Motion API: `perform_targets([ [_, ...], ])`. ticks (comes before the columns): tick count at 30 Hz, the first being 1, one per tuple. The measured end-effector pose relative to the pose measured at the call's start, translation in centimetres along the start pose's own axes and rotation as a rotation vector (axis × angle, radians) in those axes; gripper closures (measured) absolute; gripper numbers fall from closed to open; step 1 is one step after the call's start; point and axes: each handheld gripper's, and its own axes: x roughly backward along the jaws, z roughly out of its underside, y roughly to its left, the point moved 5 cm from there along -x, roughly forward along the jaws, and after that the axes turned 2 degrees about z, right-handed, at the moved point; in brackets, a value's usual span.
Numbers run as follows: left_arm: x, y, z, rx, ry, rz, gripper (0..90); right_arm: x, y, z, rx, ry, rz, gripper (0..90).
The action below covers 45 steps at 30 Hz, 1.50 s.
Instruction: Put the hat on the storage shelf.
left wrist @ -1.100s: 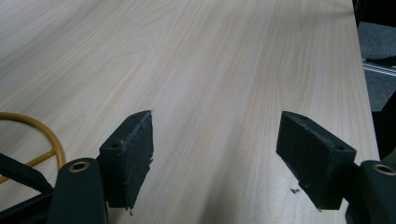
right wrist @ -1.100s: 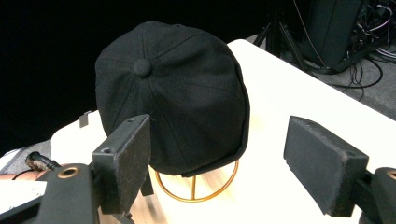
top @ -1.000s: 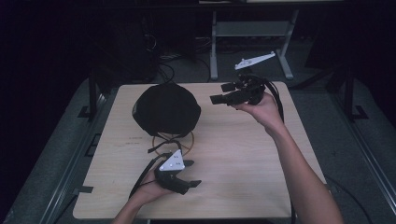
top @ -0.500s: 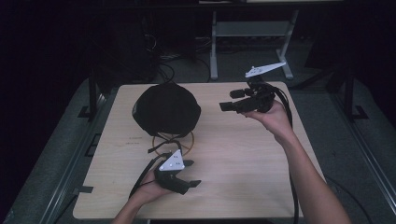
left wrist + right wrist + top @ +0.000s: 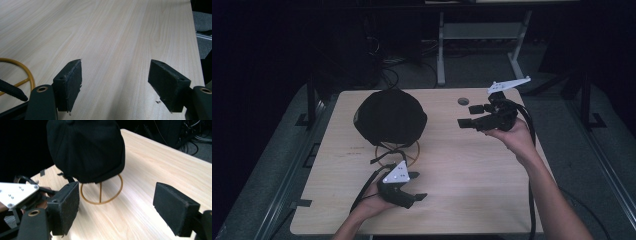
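The black cap sits untouched on its gold wire stand at the bench's far left, both grippers' fingers apart and empty, the right gripper aimed toward it, the left gripper resting near.

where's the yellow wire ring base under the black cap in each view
High view: the yellow wire ring base lies at centre left on the light wooden table, below the round black fabric cap.
Left gripper view: an arc of the ring curves in at the left edge.
Right gripper view: the ring sits at centre, under the cap.
Shared landmark: the table's pale wood grain.
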Motion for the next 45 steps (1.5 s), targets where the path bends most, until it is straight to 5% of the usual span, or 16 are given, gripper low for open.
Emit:
perform_targets([
  [45, -0.1, 0.1, 0.3, 0.012, 0.009, 0.0, 26.8, 2.7, -1.8, 11.2, -0.113, 0.039, 0.024, 19.8],
])
